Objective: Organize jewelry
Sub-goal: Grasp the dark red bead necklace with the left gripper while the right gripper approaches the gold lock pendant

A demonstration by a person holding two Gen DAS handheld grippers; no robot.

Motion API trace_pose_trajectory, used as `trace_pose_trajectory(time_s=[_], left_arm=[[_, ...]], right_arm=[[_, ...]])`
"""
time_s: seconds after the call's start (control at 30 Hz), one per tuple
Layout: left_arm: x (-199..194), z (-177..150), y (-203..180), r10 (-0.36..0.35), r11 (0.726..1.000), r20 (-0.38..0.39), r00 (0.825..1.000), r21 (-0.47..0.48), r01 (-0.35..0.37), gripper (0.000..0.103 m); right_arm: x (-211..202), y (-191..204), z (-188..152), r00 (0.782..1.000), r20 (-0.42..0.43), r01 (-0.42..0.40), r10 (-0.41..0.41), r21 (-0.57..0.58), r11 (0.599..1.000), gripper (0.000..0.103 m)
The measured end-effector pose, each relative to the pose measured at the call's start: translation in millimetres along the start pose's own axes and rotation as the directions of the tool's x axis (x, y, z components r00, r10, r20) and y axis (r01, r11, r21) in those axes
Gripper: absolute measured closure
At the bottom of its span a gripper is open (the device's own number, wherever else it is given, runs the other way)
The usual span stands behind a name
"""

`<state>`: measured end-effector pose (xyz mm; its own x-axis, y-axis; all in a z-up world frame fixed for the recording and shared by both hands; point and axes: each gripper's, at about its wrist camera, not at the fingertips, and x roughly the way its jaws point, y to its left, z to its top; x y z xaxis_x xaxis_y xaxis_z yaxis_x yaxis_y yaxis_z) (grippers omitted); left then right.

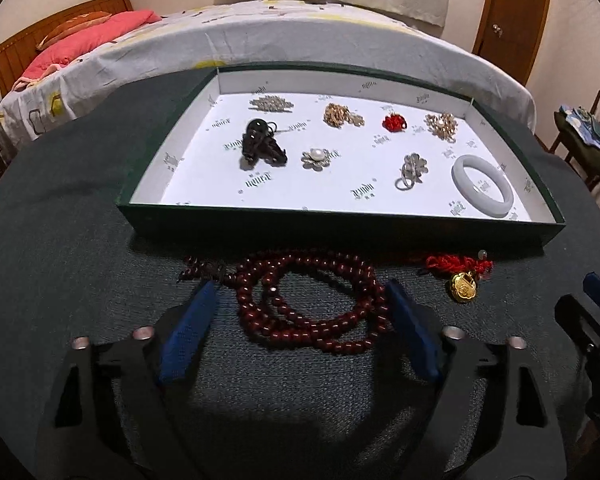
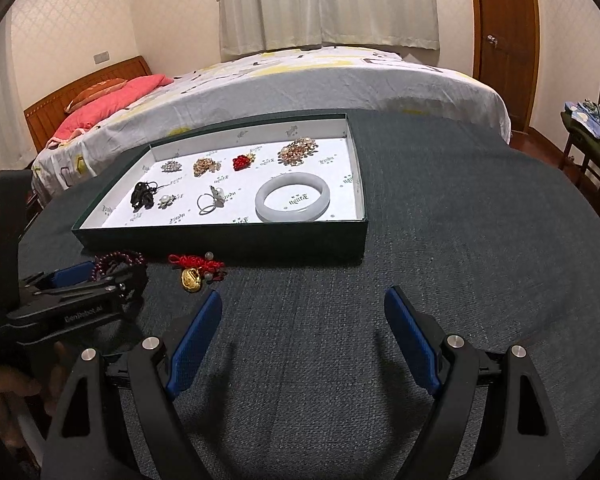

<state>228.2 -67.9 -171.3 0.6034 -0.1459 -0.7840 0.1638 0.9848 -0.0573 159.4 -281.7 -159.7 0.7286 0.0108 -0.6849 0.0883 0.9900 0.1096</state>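
Right wrist view gives us the one legible label: "GenRobot.ai" in pale letters on the black body of the left gripper [image 2: 100, 276]; smaller lettering lower on that body is too small for us to read. The repeated grey logo printed across the white lining of the green tray [image 1: 340, 226] is blurred and we cannot make it out. Inside the tray we count eight pieces: a pale jade bangle [image 1: 483, 185] in the near right corner, a silver flower ring [image 1: 410, 170], a pearl flower brooch [image 1: 316, 158], a black beaded piece [image 1: 261, 143], and along the far wall a silver brooch [image 1: 271, 103], a gold brooch [image 1: 342, 115], a red ornament [image 1: 395, 122] and a pearl-and-gold cluster [image 1: 442, 125]. In front of the tray, on the dark cloth table [image 2: 460, 260], lie two more: the dark red bead necklace [image 1: 312, 300] and a red knotted cord with a gold charm [image 1: 462, 276]. The left gripper has its jaws spread wide, straddling the necklace without clamping it. The right gripper [image 2: 303, 312] is likewise wide apart over bare cloth, holding nothing. In the right wrist view the left gripper hides most of the necklace.
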Motion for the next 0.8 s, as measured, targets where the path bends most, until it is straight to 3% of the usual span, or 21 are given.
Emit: trace_pose_trajectory(time_s=[0.17,0.27,0.3,0.33,0.6,0.8], left_arm=[[-3,0,5,-0.022,1.0,0.013,1.0,0.013,0.022,0.048],[-5,-1,8,-0.05,0.999,0.02,0.999,0.011,0.05,0.068],[-5,-1,8,-0.065,0.998,0.02,0.998,0.017,0.064,0.08],[-5,-1,6,-0.072,0.997,0.019,0.997,0.023,0.071,0.086],[-8,-1,4,-0.089,0.995,0.041,0.995,0.043,0.087,0.096],[-14,-4,9,-0.081,0.996,0.059,0.995,0.048,0.078,0.097]], right_arm=[[2,4,0,1.0,-0.001,-0.003,0.003,-0.01,1.0,0.023],[3,7,0,1.0,-0.008,-0.008,0.007,-0.016,1.0,0.023],[3,8,0,1.0,-0.009,-0.009,0.009,-0.018,1.0,0.023],[3,10,0,1.0,-0.01,-0.011,0.011,-0.023,1.0,0.023],[5,22,1,1.0,-0.018,-0.021,0.02,-0.05,0.999,0.023],[13,35,3,0.999,-0.036,-0.042,0.04,-0.064,0.997,0.023]])
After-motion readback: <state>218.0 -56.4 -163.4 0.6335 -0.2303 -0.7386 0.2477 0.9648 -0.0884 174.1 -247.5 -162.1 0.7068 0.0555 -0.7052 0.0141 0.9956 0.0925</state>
